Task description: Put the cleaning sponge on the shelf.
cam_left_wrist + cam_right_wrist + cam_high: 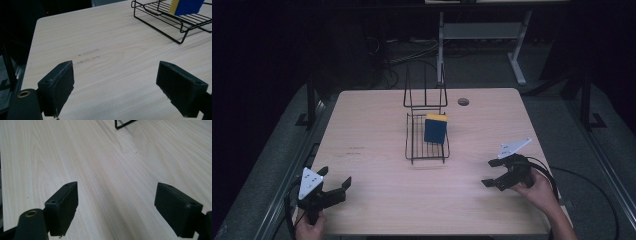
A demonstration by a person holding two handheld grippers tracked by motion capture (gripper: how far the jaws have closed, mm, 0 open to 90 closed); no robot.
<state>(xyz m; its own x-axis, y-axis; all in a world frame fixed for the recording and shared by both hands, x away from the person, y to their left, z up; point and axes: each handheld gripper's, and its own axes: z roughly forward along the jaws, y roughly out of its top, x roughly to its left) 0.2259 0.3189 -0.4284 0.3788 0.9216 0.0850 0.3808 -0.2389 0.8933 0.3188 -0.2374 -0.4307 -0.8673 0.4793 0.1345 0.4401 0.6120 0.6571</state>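
Resting left hand-held gripper (pixel 336 183): jaws wide, empty
Right hand-held gripper (pixel 490 173): jaws wide, empty
Sponge (pixel 435 128): ahead of both, in wire rack (pixel 427 148)

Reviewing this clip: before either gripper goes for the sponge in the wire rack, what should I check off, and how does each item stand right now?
1. Left gripper open and empty: ok, jaws wide apart over bare wood.
2. Right gripper open and empty: ok, nothing between its jaws.
3. Sponge reachable: ok, it stands in the wire rack, blue face toward the person, yellow layer along its top.
4. Path across the table to the rack: ok, bare wood lies between both grippers and the rack.
5. Sponge free of the rack's wires: cannot tell, its lower edge is hidden among them.
6. Rack fixed to the table: cannot tell.
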